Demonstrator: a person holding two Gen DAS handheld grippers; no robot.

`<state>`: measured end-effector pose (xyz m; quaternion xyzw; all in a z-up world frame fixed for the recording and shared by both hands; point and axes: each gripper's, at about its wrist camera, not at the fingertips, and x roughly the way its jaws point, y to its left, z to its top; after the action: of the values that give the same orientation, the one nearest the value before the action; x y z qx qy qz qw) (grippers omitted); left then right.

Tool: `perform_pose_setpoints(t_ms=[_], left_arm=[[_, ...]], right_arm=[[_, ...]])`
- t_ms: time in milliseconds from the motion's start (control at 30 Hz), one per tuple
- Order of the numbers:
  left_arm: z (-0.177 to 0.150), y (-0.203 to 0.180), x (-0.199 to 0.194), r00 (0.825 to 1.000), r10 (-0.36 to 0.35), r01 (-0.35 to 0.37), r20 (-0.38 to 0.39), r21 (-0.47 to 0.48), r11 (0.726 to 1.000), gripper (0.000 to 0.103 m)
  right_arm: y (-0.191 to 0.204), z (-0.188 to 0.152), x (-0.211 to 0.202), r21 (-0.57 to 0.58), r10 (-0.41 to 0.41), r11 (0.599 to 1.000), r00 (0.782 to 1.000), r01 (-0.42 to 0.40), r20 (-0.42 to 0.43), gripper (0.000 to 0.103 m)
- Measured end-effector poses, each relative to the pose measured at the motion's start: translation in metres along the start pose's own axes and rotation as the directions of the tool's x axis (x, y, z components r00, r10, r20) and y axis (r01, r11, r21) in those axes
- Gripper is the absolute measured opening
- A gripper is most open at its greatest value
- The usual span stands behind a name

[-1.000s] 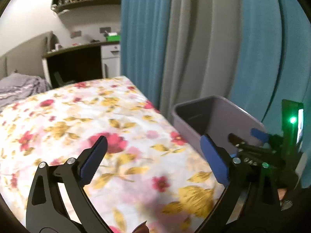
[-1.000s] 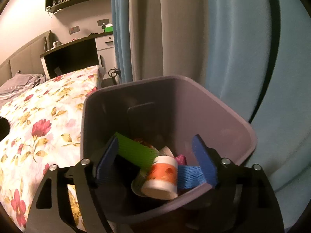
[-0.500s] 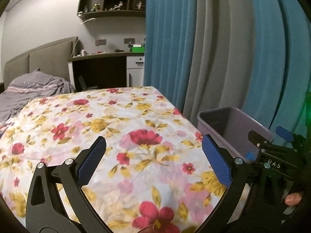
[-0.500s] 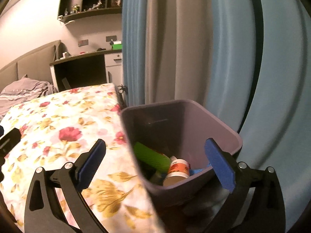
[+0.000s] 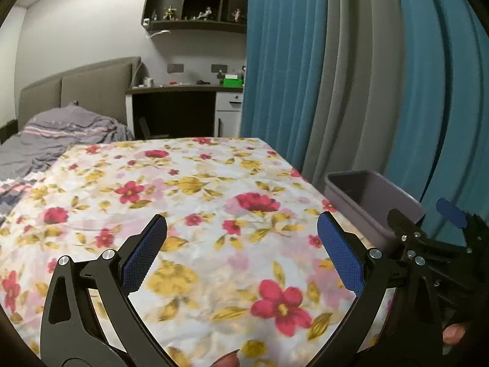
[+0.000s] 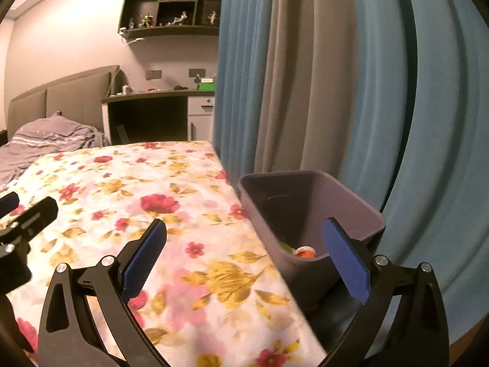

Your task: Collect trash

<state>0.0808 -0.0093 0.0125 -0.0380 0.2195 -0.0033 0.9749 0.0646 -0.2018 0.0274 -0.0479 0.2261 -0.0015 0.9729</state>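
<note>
A grey-purple trash bin (image 6: 308, 205) stands beside the right edge of the bed and holds trash: an orange-and-white cup (image 6: 305, 251) and something green (image 6: 285, 246). The bin also shows in the left wrist view (image 5: 373, 197). My right gripper (image 6: 244, 257) is open and empty, over the bed's edge just left of the bin. My left gripper (image 5: 243, 252) is open and empty above the flowered bedspread (image 5: 189, 202). The right gripper also shows at the right edge of the left wrist view (image 5: 428, 229). No loose trash shows on the bedspread.
Blue and grey curtains (image 6: 336, 76) hang behind the bin. A crumpled grey blanket (image 5: 55, 134) lies at the head of the bed by a padded headboard. A dark desk (image 5: 177, 107) with small items and a wall shelf (image 5: 195, 6) stand at the back.
Both grippers have pulled back and up from the bin toward the bed. The right gripper was over the bin's opening a second ago and now the bin sits to its right.
</note>
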Motion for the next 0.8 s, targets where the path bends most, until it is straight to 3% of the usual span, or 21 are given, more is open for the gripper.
perform_pose_setpoints(t_ms=[200,800], left_arm=[[-0.006,0.012,-0.021,0.999,0.035,-0.035,0.019,0.017,0.999,0.097],[-0.009,0.024,-0.041,0.999,0.029,-0.029,0.028,-0.006,1.0,0.097]], right_arm=[[0.01,-0.005,-0.021,0.012,0.02,1.0,1.0,-0.02,0.018,0.097],[0.018,-0.009,-0.043,0.012,0.03,0.999,0.999,-0.031,0.044,0.097]])
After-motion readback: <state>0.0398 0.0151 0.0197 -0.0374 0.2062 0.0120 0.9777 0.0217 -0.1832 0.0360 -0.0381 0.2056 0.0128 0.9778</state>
